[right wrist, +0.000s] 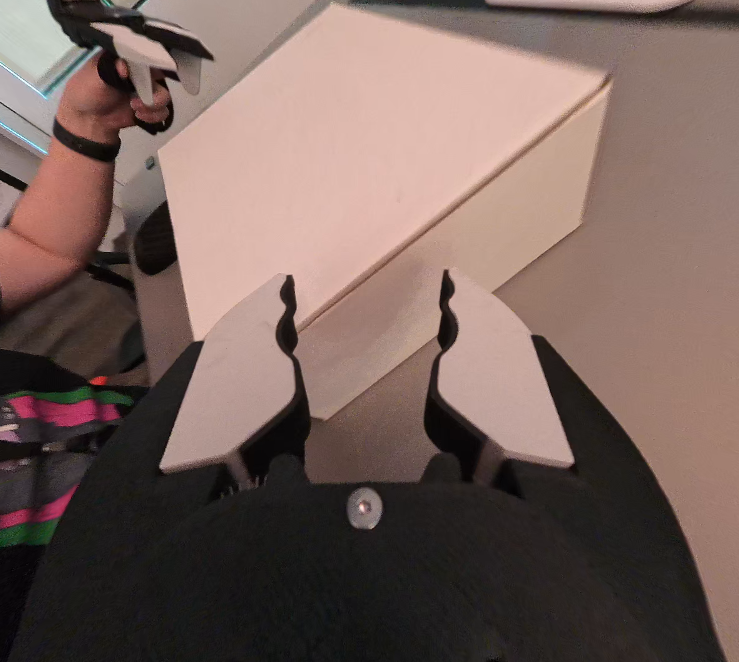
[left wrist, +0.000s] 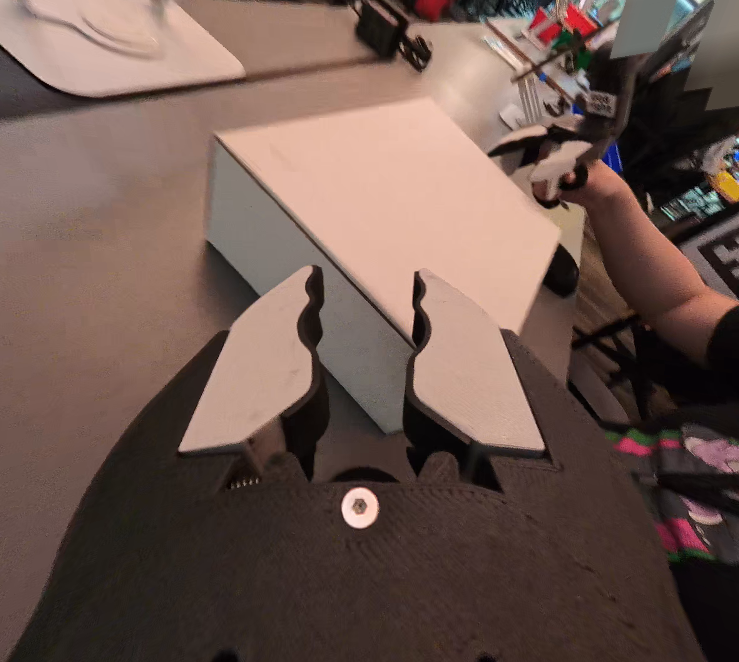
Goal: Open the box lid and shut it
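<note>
Left tongs (left wrist: pixel 367 275) gaping empty, you're nearing box (left wrist: pixel 384 195) lid seam at 12 o'clock; right tongs (right wrist: pixel 367 279) gaping too.

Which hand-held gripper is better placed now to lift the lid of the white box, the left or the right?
Neither clearly; a slight edge to the right. Both the right hand-held gripper and the left hand-held gripper are open, empty, and aimed at a lid seam of the closed white box, but the right's jaws gape wider.
</note>
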`<state>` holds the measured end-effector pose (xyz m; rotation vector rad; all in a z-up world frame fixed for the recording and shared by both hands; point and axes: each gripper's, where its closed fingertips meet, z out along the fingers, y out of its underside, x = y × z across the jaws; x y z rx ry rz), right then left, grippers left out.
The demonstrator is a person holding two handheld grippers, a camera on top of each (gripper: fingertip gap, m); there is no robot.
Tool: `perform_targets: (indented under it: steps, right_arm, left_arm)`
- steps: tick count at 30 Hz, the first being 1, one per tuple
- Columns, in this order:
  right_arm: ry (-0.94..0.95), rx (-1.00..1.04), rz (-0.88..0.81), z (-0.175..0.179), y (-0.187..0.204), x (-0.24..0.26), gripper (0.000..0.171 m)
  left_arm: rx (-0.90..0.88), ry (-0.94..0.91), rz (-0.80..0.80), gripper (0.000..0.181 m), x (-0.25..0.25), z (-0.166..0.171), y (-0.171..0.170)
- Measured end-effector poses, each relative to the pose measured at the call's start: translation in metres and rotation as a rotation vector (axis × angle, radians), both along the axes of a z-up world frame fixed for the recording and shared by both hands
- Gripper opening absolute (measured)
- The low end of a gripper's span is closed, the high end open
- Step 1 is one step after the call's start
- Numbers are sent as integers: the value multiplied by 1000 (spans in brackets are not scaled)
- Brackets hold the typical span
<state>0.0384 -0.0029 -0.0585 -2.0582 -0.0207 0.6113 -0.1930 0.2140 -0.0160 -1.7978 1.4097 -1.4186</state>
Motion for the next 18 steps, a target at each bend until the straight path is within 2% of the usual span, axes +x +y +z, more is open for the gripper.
perform_targets:
  steps: [2, 3, 4, 5, 8, 9, 10, 16, 18]
  right_arm:
    - [-108, 71, -3, 15, 11, 22, 69]
    - [-204, 96, -19, 18, 17, 37, 62]
    - [-325, 105, -42, 17, 23, 55, 55]
    - [-456, 93, -70, 14, 29, 73, 48]
    - [-769, -11, -85, -2, 43, 109, 24]
    - [-821, -42, -79, -7, 49, 113, 17]
    - [-844, -69, -41, -13, 54, 110, 1]
    - [-1006, -147, 95, -28, 82, 96, 1]
    - [-1040, -163, 102, -29, 88, 94, 0]
  left_arm:
    - [90, -25, 75, 36, 9, 7, 38]
    - [171, -7, 106, 29, 14, 2, 57]
    - [245, 19, 104, 24, 21, -5, 71]
    - [307, 50, 72, 12, 29, -16, 79]
    - [513, 180, 7, 0, 52, -49, 98]
    - [572, 208, -6, 0, 59, -55, 102]
    - [599, 218, -34, 0, 67, -59, 100]
    - [707, 274, -168, 0, 97, -64, 81]
    - [747, 302, -160, 0, 99, -66, 81]
